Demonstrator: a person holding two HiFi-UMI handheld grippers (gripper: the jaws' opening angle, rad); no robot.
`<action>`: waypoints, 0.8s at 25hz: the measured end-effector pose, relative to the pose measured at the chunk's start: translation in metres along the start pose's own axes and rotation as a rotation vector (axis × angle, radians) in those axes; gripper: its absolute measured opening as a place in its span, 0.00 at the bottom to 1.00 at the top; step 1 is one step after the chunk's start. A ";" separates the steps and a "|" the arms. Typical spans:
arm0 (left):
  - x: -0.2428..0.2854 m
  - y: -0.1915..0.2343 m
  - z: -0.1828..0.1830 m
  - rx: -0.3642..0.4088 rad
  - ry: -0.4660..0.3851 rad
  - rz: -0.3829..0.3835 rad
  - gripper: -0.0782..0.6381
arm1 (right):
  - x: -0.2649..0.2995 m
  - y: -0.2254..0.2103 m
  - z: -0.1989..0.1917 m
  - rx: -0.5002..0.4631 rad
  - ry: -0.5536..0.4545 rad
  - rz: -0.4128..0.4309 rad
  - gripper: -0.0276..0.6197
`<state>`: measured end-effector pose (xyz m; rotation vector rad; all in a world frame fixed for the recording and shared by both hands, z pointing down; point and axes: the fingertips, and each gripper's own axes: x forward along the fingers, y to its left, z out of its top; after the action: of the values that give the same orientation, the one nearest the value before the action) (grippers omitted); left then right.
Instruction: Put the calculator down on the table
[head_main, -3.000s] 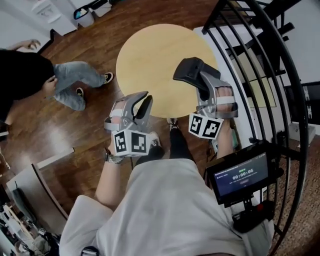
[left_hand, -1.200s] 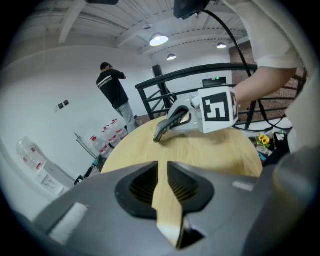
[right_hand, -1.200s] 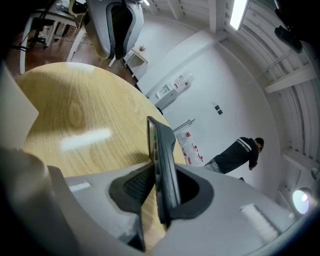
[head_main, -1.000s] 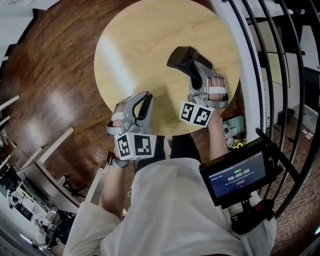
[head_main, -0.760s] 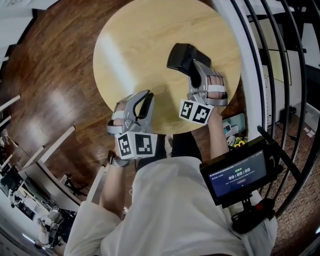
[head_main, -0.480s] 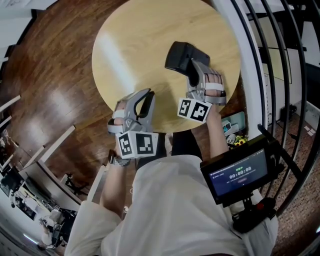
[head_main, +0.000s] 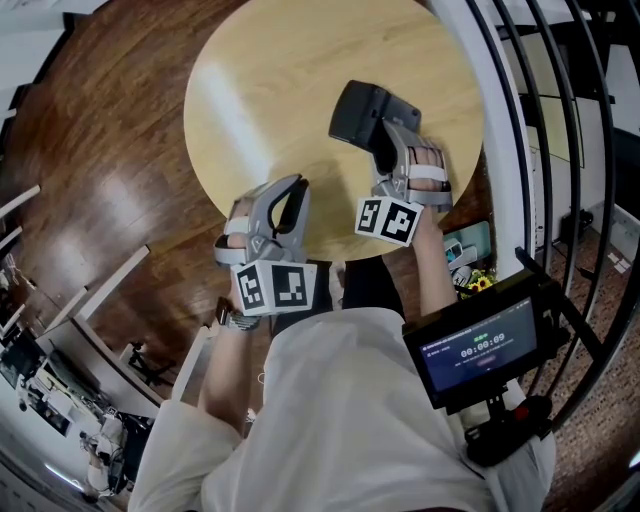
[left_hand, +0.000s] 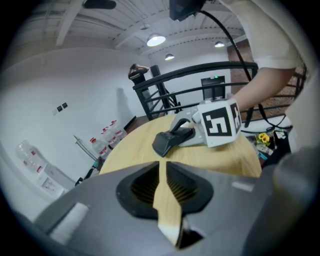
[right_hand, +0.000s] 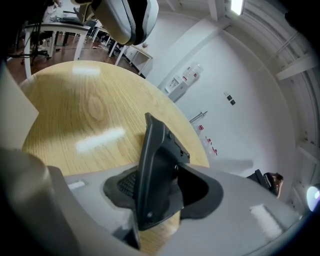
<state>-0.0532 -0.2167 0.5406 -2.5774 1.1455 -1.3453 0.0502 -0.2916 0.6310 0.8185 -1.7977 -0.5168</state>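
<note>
A dark grey calculator (head_main: 362, 110) is over the round wooden table (head_main: 270, 80), standing on edge between the jaws of my right gripper (head_main: 385, 140). In the right gripper view the calculator (right_hand: 157, 160) leans on the left pad, and a dark gap shows beside the right pad. Those jaws are opening. In the left gripper view the calculator's (left_hand: 170, 141) far end sits low at the table top (left_hand: 225, 155). My left gripper (head_main: 290, 205) hovers at the table's near edge, its pads (left_hand: 145, 185) nearly together with nothing between them.
A black curved railing (head_main: 540, 150) runs close along the table's right side. A small screen (head_main: 482, 350) hangs at the person's right hip. Wooden floor (head_main: 100, 180) surrounds the table. Several bottles (left_hand: 100, 140) stand by the far wall.
My right gripper has sunk slightly toward the table with the calculator, and its jaws have spread apart. The left gripper has stayed put.
</note>
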 end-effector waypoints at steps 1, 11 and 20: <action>0.000 0.000 0.001 0.000 -0.002 0.000 0.18 | 0.000 0.001 0.000 0.001 -0.001 0.009 0.33; 0.001 -0.002 0.000 0.002 -0.001 -0.005 0.18 | 0.000 0.008 0.001 0.049 -0.007 0.137 0.40; 0.001 -0.002 0.001 0.004 -0.002 0.000 0.18 | 0.001 0.009 -0.001 0.090 0.022 0.228 0.46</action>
<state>-0.0507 -0.2160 0.5417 -2.5754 1.1406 -1.3431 0.0485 -0.2857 0.6383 0.6659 -1.8758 -0.2797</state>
